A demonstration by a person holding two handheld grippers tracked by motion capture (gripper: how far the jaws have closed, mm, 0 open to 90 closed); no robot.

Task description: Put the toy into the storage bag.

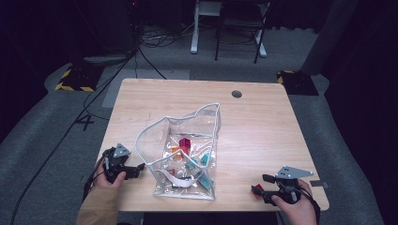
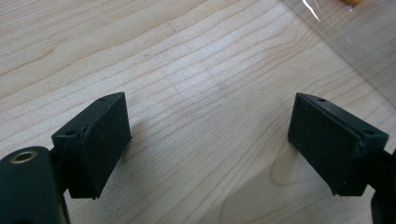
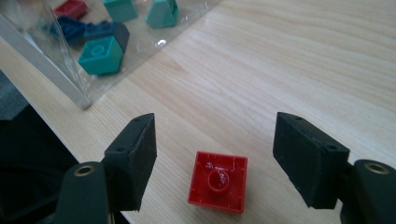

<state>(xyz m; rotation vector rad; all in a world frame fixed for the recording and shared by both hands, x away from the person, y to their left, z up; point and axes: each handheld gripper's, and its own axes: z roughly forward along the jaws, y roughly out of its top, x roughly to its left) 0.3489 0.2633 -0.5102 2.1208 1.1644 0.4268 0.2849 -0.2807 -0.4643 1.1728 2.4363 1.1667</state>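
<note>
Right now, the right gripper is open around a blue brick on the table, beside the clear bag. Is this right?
Not quite: the brick is red, not blue, as the right gripper view shows. The right gripper is open around it on the table, beside the clear bag.

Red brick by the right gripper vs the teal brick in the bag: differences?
The red brick lies bare on the table, hollow underside up, between the right gripper's open jaws. The teal brick sits inside the clear bag, stud up. Both are small plastic building bricks.
</note>
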